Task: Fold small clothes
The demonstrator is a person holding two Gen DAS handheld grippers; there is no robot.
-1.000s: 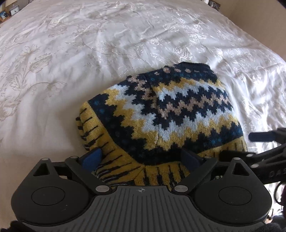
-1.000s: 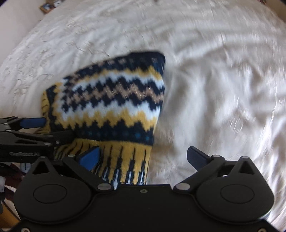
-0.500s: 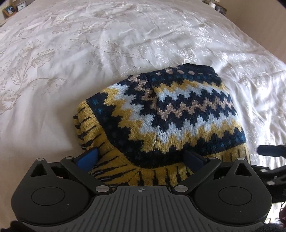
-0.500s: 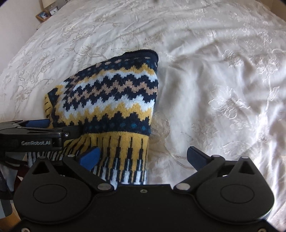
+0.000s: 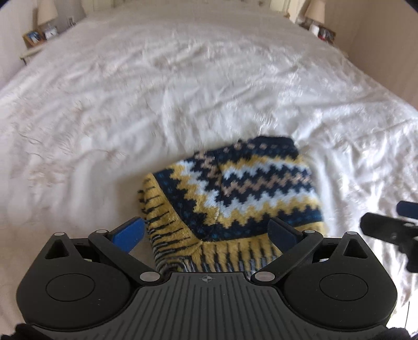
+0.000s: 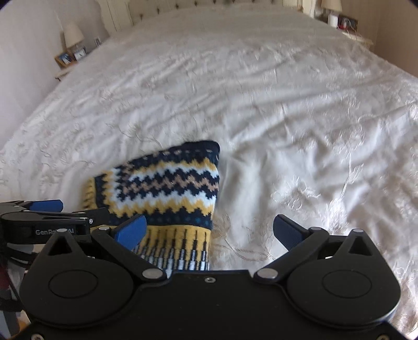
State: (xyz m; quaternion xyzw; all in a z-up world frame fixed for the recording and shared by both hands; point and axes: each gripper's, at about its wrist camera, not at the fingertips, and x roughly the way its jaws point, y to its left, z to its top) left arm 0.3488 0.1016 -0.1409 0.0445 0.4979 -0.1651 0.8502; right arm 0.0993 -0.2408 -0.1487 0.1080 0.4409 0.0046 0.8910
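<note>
Both cameras sit just behind their own jaws and look forward and down along them across the white bed (image 5: pixel 183 91) toward its head end. The left wrist view stands close over the patterned knit garment (image 5: pixel 235 193); the right wrist view looks from beside it, the garment (image 6: pixel 167 183) lying left of centre. Both share the garment, the bedspread and the bedside lamps (image 6: pixel 73 32).

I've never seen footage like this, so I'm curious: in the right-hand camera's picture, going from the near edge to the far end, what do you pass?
Right gripper → folded patterned sweater → white bedspread → headboard.
</note>
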